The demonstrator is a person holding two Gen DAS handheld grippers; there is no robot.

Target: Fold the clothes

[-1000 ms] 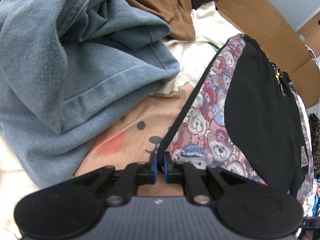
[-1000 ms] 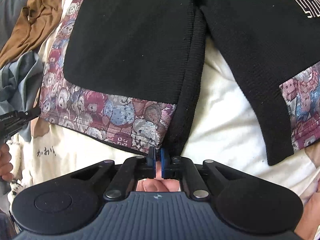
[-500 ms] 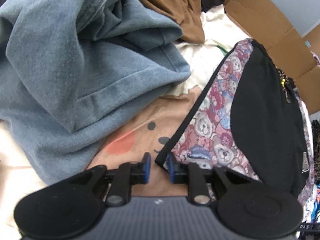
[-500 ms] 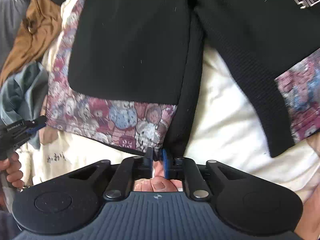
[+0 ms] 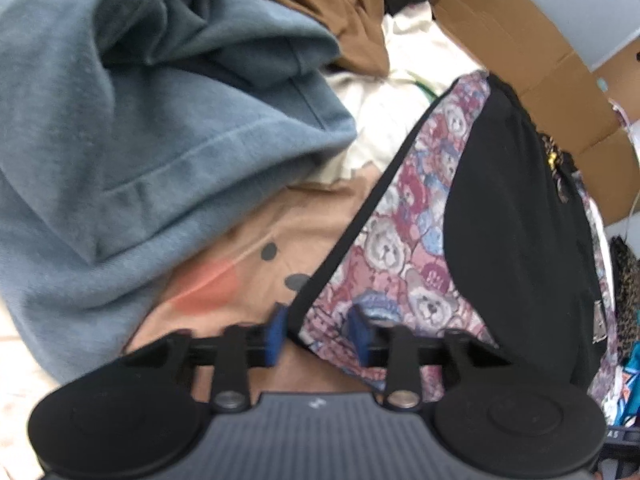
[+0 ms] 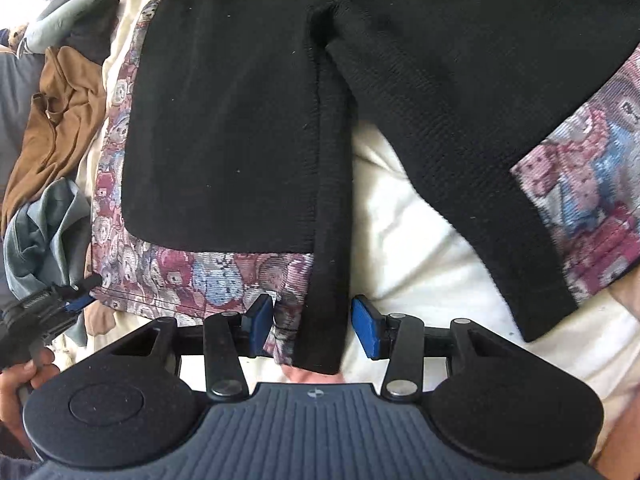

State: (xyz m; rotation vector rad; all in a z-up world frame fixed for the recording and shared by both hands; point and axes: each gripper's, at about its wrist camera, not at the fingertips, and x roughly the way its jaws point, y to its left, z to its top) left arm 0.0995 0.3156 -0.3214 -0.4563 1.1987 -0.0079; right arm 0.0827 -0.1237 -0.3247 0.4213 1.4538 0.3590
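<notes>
A black garment with teddy-bear print panels [image 6: 224, 128] lies spread over a cream sheet [image 6: 420, 232]. In the left wrist view its bear-print corner [image 5: 404, 256] lies between the blue pads of my left gripper [image 5: 318, 334], which stands open around it. My right gripper [image 6: 314, 324] is open too, its pads apart on either side of the garment's black hem strip [image 6: 326, 280]. The left gripper [image 6: 60, 304] also shows at the left edge of the right wrist view, held by a hand [image 6: 20, 376].
A crumpled blue-grey sweatshirt [image 5: 132, 132] piles up left of the garment. A brown top [image 5: 332, 12] lies behind it, and a tan cloth with a bear face [image 5: 248, 272] lies underneath. Cardboard box flaps [image 5: 536, 64] stand at the back right.
Both grippers were shut on the garment's lower edge one second ago. Both have opened wide and let go; the fabric now lies loose between the pads.
</notes>
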